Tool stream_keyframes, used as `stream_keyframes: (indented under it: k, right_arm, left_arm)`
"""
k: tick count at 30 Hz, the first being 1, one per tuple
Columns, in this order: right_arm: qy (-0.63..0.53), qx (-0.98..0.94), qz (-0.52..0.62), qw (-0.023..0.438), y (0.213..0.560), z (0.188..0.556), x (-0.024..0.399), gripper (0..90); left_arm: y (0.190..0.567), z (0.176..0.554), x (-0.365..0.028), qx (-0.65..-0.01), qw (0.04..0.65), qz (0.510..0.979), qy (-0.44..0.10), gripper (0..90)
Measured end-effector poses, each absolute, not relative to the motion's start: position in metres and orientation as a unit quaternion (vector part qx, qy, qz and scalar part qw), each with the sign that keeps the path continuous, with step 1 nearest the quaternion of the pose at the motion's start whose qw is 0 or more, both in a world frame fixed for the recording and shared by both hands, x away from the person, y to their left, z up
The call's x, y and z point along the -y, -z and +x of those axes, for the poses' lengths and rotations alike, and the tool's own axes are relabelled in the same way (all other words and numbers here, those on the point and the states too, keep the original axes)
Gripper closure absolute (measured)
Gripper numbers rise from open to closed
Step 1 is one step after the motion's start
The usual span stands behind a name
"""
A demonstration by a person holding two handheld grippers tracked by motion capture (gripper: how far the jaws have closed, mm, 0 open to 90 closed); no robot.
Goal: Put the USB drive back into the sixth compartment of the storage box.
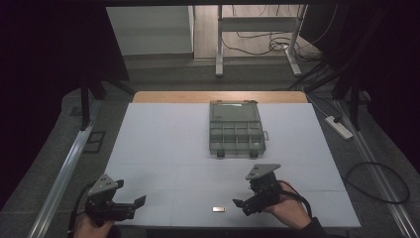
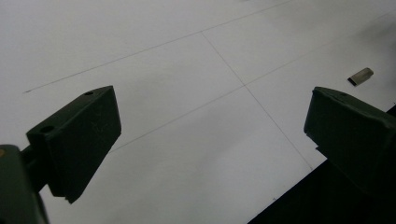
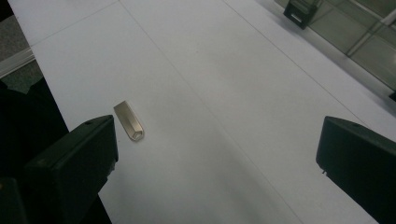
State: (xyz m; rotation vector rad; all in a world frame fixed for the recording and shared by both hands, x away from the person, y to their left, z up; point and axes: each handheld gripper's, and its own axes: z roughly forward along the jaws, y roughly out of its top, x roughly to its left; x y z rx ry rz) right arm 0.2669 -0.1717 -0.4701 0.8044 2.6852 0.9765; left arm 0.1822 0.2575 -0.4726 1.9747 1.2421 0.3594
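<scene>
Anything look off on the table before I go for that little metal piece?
Nothing stands out. The small metal piece lies flat and alone near the front edge, just ahead of the open right gripper. The compartment box sits square farther back, lid open.

brushed metal usb stick, matt white tbl.

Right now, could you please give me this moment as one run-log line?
left tool: open, idle near table edge | right tool: open, beside metal piece, not touching | organizer box: mid-table, lid open
</scene>
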Motion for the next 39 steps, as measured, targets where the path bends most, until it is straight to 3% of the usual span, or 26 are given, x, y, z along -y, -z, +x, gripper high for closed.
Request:
stream_keyframes:
  k: [39]
  right_arm:
    - [-0.252, -0.931, 0.260, 0.043, 0.487, 0.276, 0.123, 0.0]
  left_arm:
    - [0.472, 0.182, -0.258, -0.487, 0.383, 0.773, -0.141, 3.2]
